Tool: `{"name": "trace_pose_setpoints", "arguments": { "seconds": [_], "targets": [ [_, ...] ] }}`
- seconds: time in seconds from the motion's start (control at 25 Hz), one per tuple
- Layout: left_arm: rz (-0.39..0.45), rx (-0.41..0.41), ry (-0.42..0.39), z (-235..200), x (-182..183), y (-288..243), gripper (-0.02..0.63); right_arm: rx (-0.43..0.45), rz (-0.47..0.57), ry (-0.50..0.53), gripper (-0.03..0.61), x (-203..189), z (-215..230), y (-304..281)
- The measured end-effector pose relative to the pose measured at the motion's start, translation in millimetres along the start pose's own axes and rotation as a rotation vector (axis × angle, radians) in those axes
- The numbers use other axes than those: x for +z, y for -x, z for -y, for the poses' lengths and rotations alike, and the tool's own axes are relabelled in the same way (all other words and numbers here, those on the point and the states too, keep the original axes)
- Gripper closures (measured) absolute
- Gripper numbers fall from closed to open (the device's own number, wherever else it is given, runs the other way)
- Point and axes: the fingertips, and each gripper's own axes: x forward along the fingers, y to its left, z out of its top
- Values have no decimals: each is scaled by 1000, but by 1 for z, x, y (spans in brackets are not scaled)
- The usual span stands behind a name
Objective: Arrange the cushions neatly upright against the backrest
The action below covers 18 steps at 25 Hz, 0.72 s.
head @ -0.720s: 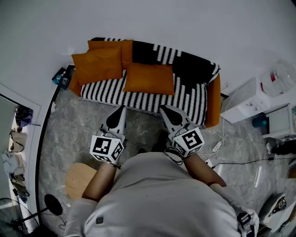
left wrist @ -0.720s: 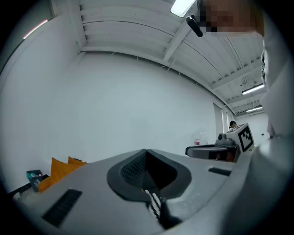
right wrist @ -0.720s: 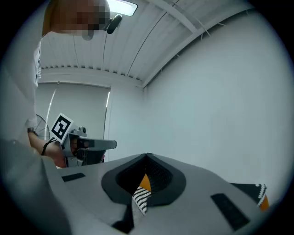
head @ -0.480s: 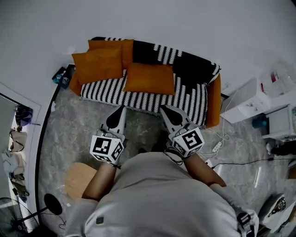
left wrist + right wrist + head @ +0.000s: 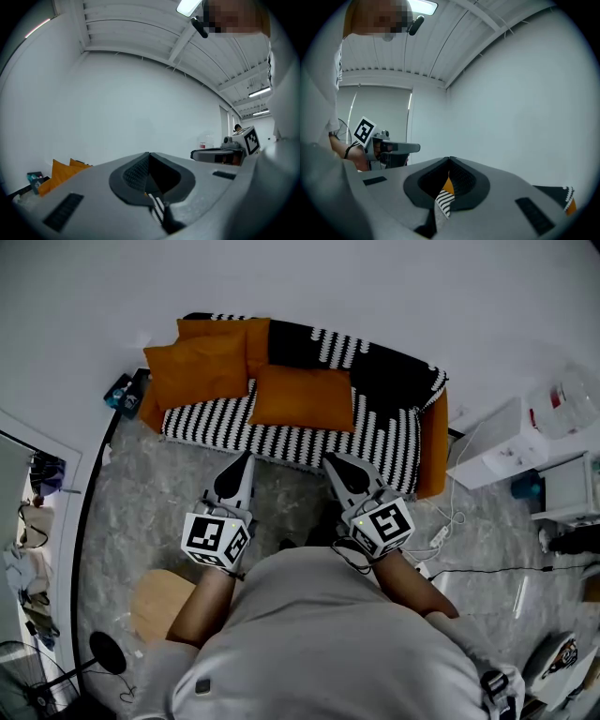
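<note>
A rectangular orange fabric cushion [image 5: 302, 397] is lying flat on the seat of the black-and-white striped sofa [image 5: 281, 439], its long axis running along the sofa, parallel to the backrest [image 5: 384, 371] and not leaning on it. A second orange cushion [image 5: 195, 369] is slumping at a tilt in the left corner. The orange shape behind it [image 5: 225, 331] may be a third cushion or bare upholstery; the head view is not showing it clearly enough to settle that. The person is holding both tools low over the grey marbled floor [image 5: 169, 512], just in front of the sofa's front edge. The left gripper [image 5: 242, 465] and the right gripper [image 5: 337, 468] are both pointing toward the seat, each with its jaws pressed together on nothing. The flat cushion is lying straight ahead, between the two and somewhat nearer the right gripper. The coming move is therefore probably calling for a forward reach with jaws opening, one tool at each short end, to tip the cushion's long edge up against the backrest.
</note>
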Motion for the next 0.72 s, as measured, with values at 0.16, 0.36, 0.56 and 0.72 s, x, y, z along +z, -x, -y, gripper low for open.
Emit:
{"name": "trace_pose_setpoints", "arguments": {
  "seconds": [0.16,0.36,0.56,0.72],
  "targets": [
    [-6,2,1,-2,-1,-12,604,-6,-2,-16,552,-2,14,-4],
    [-19,12,3,-4,-5,-31,604,-2,-5,-31,552,-7,35,-12],
    [-35,26,3,-8,-8,-60,604,12,-12,-43,552,-11,65,-22],
    [-56,22,3,-8,-12,-91,604,20,-20,-58,552,-13,96,-33]
  ]
}}
